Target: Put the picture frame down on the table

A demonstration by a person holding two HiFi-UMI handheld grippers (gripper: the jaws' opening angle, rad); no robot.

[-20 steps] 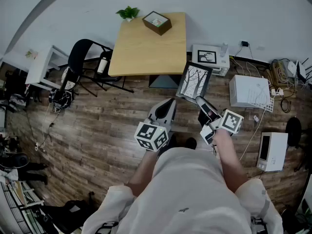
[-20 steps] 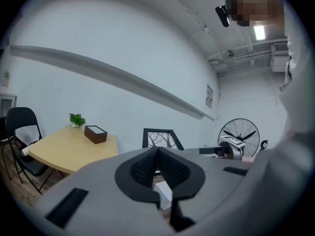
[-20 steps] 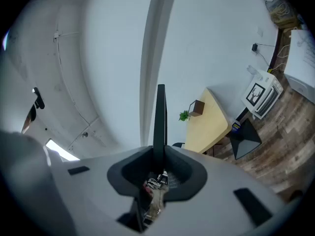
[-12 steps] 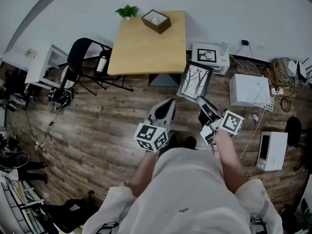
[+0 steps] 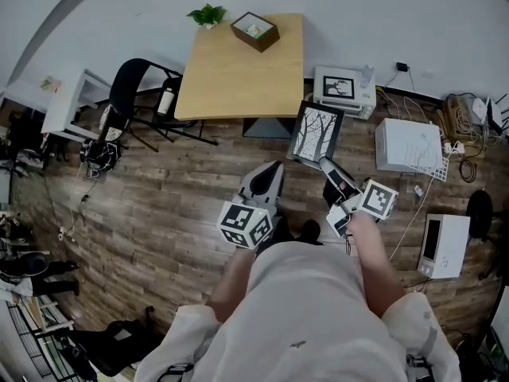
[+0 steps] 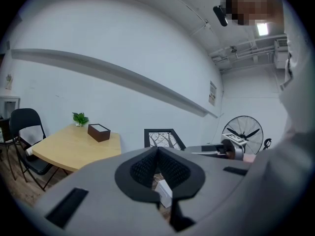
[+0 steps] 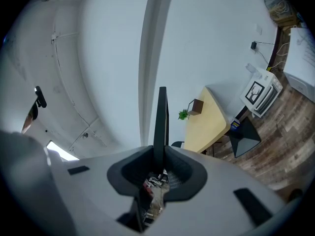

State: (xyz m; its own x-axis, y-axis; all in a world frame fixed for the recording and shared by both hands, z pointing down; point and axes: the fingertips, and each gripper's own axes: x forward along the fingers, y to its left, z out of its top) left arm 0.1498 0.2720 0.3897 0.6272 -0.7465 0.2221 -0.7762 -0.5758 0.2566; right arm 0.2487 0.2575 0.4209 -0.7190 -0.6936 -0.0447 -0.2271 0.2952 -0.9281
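Note:
The picture frame, black-edged with a bare-tree print, is held up in the air above the wooden floor, just right of the light wood table. My right gripper is shut on its lower edge; in the right gripper view the frame rises edge-on from between the jaws. My left gripper hangs to the frame's left, shut with nothing in it. The left gripper view shows the frame ahead, right of the table.
On the table's far end stand a dark box and a small green plant. A black chair is left of the table. A printer, a white box and cables lie on the floor at right.
The view has shifted slightly; the table and frame sit a little higher in the head view. Both grippers keep their hold and spacing.

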